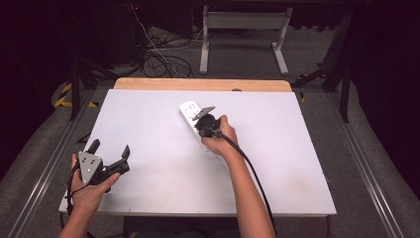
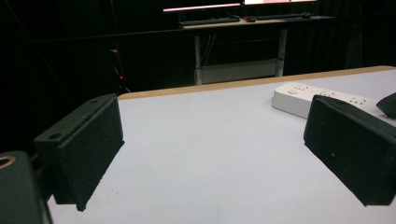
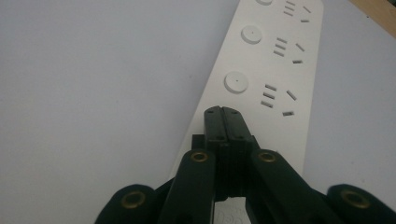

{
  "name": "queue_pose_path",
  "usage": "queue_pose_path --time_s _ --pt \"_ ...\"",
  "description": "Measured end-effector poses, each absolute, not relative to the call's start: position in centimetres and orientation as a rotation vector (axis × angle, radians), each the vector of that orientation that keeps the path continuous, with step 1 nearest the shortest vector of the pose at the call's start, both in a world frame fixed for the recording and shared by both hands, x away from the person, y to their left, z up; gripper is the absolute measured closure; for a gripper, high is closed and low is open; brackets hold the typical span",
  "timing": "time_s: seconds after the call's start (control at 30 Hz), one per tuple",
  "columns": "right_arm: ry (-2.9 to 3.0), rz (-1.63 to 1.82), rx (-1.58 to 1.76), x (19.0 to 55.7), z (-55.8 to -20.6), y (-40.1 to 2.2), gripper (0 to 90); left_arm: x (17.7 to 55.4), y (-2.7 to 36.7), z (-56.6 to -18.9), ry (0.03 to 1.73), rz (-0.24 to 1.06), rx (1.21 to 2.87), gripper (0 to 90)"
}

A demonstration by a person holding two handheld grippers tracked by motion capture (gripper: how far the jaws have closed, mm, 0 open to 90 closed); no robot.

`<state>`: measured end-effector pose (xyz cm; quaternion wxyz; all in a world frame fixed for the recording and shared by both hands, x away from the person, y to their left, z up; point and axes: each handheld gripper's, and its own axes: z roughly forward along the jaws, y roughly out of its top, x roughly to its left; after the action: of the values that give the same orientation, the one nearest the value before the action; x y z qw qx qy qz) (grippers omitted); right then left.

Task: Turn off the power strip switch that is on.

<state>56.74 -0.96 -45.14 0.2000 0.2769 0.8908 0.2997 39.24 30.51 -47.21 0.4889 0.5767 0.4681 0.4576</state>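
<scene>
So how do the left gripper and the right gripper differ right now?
The left gripper has its jaws spread wide; the right gripper has its jaws pressed together. The left gripper hovers near the table's front left corner; the right gripper is over the white power strip. Both hold nothing.

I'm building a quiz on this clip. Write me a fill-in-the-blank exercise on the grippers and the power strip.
1. The jaws of the left gripper stand ____.
2. The jaws of the right gripper are ____, with nothing between them.
3. The right gripper hangs over the white ____, which lies flat on the table.
4. Beside each set of slots on the power strip sits a ____ button.

Missing words: open; shut; power strip; round
</scene>
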Motion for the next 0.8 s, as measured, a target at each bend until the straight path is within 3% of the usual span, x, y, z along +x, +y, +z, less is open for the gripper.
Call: queue_pose_path --time_s 0.8 --pt "2.498 0.801 0.769 56.76 -44.94 -0.65 90.0 39.28 30.45 -47.19 1.135 1.106 1.397 5.3"
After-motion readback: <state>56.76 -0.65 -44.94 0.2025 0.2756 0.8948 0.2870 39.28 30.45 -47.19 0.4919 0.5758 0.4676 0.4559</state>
